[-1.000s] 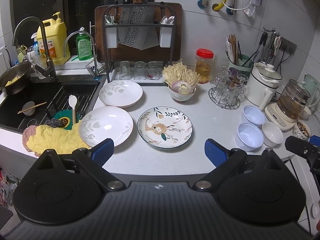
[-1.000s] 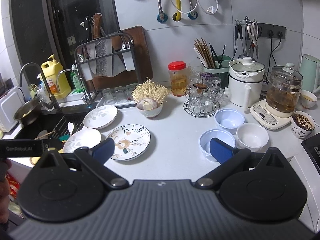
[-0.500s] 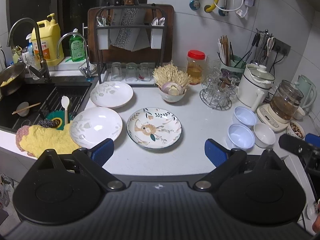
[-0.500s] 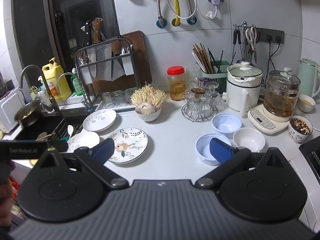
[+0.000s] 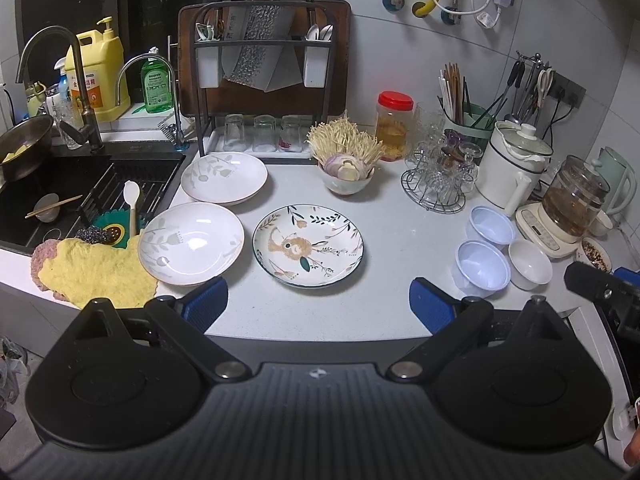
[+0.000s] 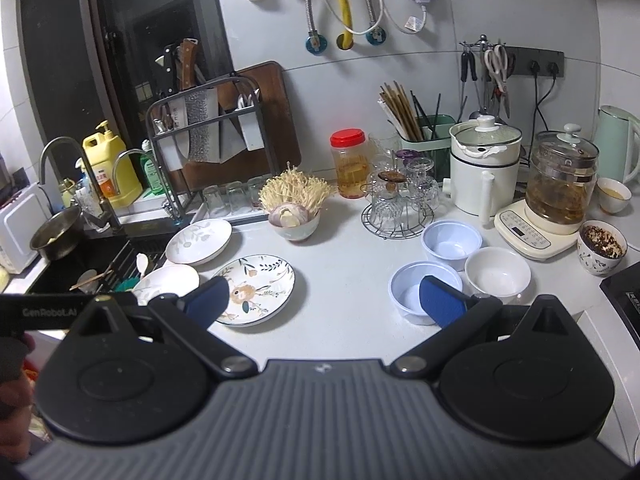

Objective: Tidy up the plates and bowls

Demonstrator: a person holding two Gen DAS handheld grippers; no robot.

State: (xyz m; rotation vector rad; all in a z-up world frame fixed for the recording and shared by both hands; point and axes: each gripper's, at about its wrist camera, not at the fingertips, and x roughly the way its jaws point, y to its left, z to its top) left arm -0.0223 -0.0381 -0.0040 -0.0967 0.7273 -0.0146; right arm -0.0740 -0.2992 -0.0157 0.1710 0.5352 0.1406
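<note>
Three plates lie on the white counter: a patterned plate [image 5: 308, 245] in the middle, a white plate [image 5: 191, 243] to its left and another white plate [image 5: 224, 177] behind. Two pale blue bowls [image 5: 483, 267] [image 5: 492, 227] and a white bowl [image 5: 530, 264] sit at the right. My left gripper [image 5: 318, 306] is open and empty, held back above the counter's front edge. My right gripper [image 6: 324, 300] is open and empty, in front of the near blue bowl [image 6: 416, 286]; the patterned plate [image 6: 256, 288] lies at its left.
A sink [image 5: 76, 196] with utensils is at the left, a yellow cloth [image 5: 96, 272] on its edge. A knife rack [image 5: 260, 80], a bowl of mushrooms [image 5: 346, 168], a jar [image 5: 394, 124], a glass stand [image 5: 440, 176], a cooker [image 5: 514, 164] and a kettle [image 5: 572, 204] line the back.
Both grippers have shifted a little over the counter's front edge, so the plates and bowls sit slightly differently in each view. Both stay open and empty. Nothing on the counter has moved.
</note>
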